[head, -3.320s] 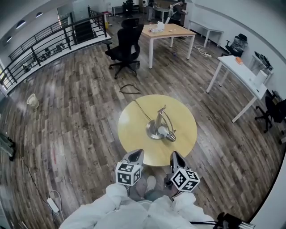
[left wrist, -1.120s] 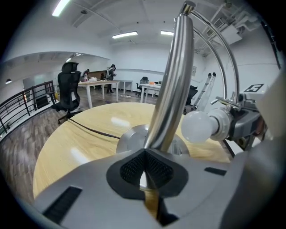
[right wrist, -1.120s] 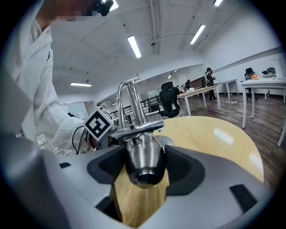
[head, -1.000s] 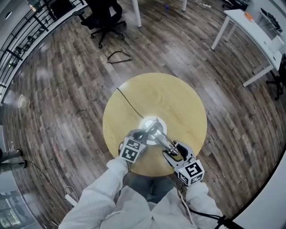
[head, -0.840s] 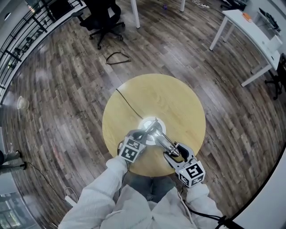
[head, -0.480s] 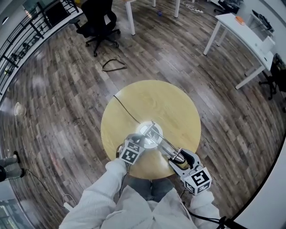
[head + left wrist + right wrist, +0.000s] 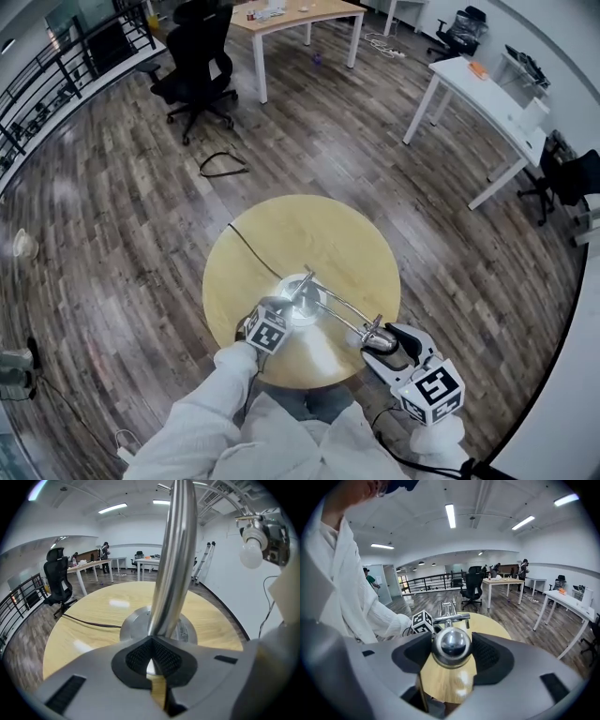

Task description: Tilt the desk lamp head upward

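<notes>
My left tool (image 7: 278, 309), at 7 o'clock of the lamp base (image 7: 302, 298), clamps the post (image 7: 173, 559) to steady it, while my right tool (image 7: 386, 339), at 4 o'clock, grips the head (image 7: 451, 647) for tilting.

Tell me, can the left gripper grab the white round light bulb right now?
Probably not yet. The left gripper is shut on the shiny metal lamp post near its round base, and the white bulb sits off to the side, in the lamp head that the right gripper holds.

The fingers (image 7: 133, 657) of the left gripper (image 7: 152, 653) pinch the chrome lamp post (image 7: 172, 569) just above its round base (image 7: 132, 628) on the yellow tabletop (image 7: 89, 620).
</notes>
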Available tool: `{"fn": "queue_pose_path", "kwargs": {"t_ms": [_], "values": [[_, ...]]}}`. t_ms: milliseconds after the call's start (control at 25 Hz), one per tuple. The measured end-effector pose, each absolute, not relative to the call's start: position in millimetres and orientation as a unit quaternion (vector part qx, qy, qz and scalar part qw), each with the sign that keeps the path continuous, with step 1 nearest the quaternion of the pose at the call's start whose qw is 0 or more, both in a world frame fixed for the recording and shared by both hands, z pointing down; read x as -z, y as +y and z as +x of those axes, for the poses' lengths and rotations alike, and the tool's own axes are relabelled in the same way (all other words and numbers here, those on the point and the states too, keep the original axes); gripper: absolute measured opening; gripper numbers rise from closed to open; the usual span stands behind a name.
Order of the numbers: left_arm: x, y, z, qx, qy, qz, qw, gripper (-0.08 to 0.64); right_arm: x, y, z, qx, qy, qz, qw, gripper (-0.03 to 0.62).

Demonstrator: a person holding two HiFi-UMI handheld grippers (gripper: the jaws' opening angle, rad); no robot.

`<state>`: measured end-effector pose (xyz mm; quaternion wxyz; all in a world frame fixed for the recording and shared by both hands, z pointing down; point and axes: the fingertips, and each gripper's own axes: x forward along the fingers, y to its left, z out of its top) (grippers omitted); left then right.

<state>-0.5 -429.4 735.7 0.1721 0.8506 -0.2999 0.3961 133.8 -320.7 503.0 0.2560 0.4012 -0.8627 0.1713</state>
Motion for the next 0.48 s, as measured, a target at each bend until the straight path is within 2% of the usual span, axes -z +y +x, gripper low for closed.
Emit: {"fn": "queue_pose_path", "kwargs": {"t_ms": [480], "values": [[-734, -424, 1, -0.396, -0.301, 0.853, 0.16, -0.003, -413, -342, 109, -0.141, -0.847, 0.378, 0.347, 0.279]]}}
